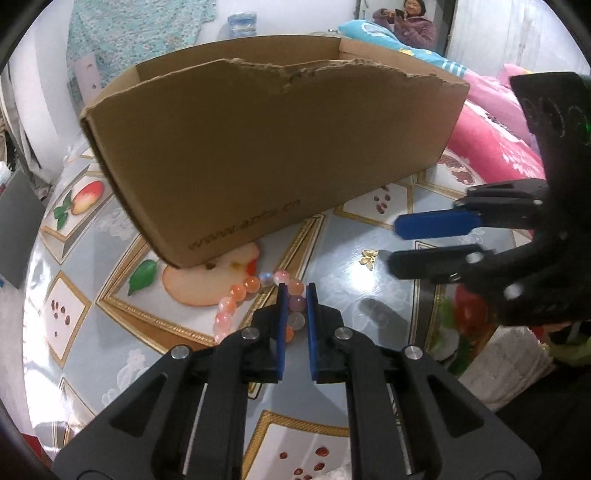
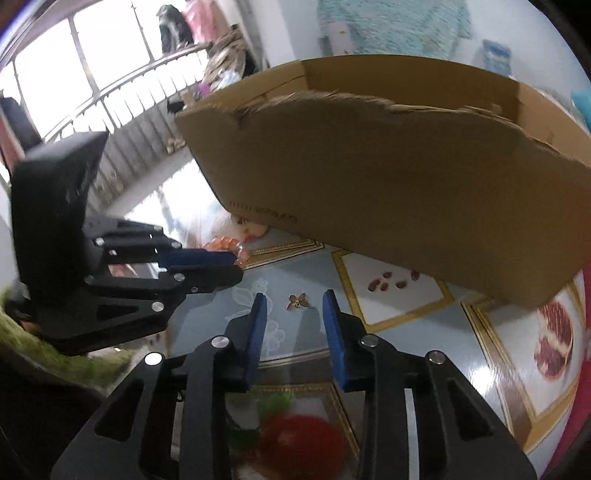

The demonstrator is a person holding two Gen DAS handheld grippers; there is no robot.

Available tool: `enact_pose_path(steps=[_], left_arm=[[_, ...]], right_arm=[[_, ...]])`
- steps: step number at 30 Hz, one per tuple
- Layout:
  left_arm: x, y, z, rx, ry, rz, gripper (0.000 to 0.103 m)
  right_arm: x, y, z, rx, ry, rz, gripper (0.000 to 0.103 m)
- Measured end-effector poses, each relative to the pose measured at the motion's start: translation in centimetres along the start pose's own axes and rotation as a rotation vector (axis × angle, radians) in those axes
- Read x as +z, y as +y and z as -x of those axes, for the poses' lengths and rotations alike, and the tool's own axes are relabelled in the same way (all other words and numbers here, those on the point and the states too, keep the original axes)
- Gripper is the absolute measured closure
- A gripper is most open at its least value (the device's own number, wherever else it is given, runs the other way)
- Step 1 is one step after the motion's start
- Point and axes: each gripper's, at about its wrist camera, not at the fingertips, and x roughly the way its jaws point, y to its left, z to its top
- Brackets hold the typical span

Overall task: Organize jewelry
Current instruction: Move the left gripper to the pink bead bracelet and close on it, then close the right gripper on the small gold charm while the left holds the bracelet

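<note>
A bracelet of pink and orange beads (image 1: pixel 236 299) lies on the fruit-patterned tablecloth in front of a torn cardboard box (image 1: pixel 273 147). My left gripper (image 1: pixel 295 291) is narrowly open with its blue fingertips straddling the bracelet's right-hand beads, low over the table. A small gold butterfly brooch (image 1: pixel 368 257) lies to the right. My right gripper (image 1: pixel 393 243) is open, its tips just right of the brooch. In the right wrist view the brooch (image 2: pixel 298 301) lies just ahead of the open right gripper (image 2: pixel 295 299). The left gripper (image 2: pixel 236 264) and bracelet (image 2: pixel 227 245) show at the left.
The box (image 2: pixel 406 184) stands at the back of the table, open-topped with a ragged front wall. The tablecloth (image 1: pixel 351 221) is glossy with fruit tiles. A pink bedspread (image 1: pixel 487 136) lies beyond the table at the right. A person (image 1: pixel 413 22) sits in the far background.
</note>
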Motion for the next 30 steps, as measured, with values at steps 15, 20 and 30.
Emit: enact_pose_path(steps=[15,20,30], left_arm=[[-0.1,0.7,0.1,-0.045,-0.012,0.031,0.094],[0.0,0.5,0.1,-0.038,-0.008,0.027,0.094],[0.0,0.3,-0.2,-0.029,-0.006,0.022,0.094]], right_arm=[[0.1,0.3,-1.3,-0.022,0.035,0.181,0.092],[0.1,-0.6,-1.1,0.0,0.03,0.124,0.1],[-0.5,-1.4,0.1,-0.024,0.043,0.093,0.098]])
